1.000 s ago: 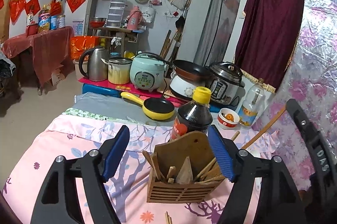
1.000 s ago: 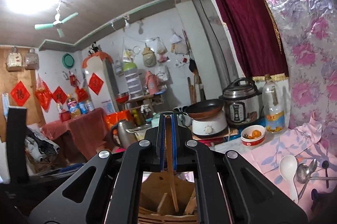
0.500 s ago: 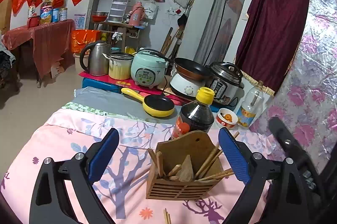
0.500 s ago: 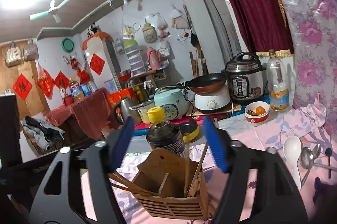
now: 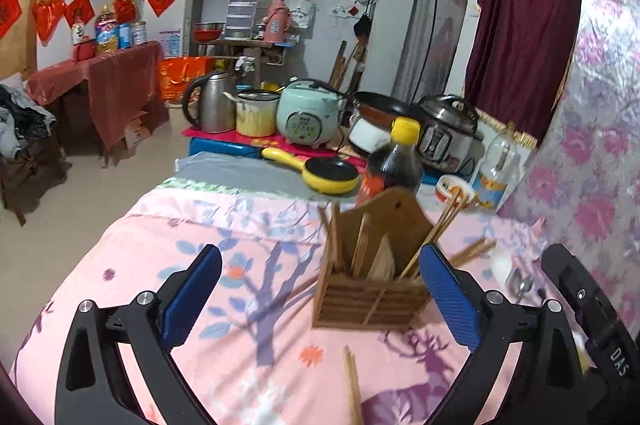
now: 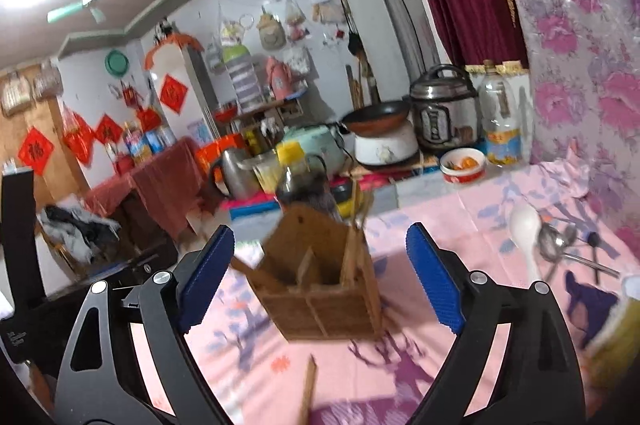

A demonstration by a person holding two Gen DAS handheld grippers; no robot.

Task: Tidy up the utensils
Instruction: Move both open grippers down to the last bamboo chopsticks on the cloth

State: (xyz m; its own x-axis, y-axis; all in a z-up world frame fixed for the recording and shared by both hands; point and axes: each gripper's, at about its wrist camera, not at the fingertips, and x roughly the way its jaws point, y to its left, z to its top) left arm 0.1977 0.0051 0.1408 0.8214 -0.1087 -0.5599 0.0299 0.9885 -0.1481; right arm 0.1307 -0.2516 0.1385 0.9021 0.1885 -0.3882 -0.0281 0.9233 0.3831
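Wooden and slatted, the utensil holder [image 5: 370, 289] stands on the pink flowered cloth of the desk [image 5: 168, 265], with chopsticks [image 5: 440, 229] leaning out of its compartments at mixed angles. The left gripper [image 5: 320, 301] has its blue-padded fingers [image 5: 192, 297] spread wide and holds nothing; the holder sits ahead between them, nearer the right-hand finger. The right gripper [image 6: 320, 277] is likewise wide apart and empty, with the holder [image 6: 320, 277] ahead between its fingers [image 6: 434, 277].

Loose chopsticks [image 5: 352, 381] lie on the cloth in front of the holder, between it and the left gripper. Directly behind the holder stands a dark sauce bottle [image 5: 394, 165] with a yellow cap, and just beyond that a yellow frying pan [image 5: 320, 173]. A small red-and-white bowl [image 6: 464, 165] and a clear plastic bottle [image 6: 498, 121] stand at the far edge near the floral wall. To the right of the holder a white spoon [image 6: 526, 229] and metal spoons [image 6: 560, 245] lie on the cloth, well apart from it. Both views are somewhat blurred.
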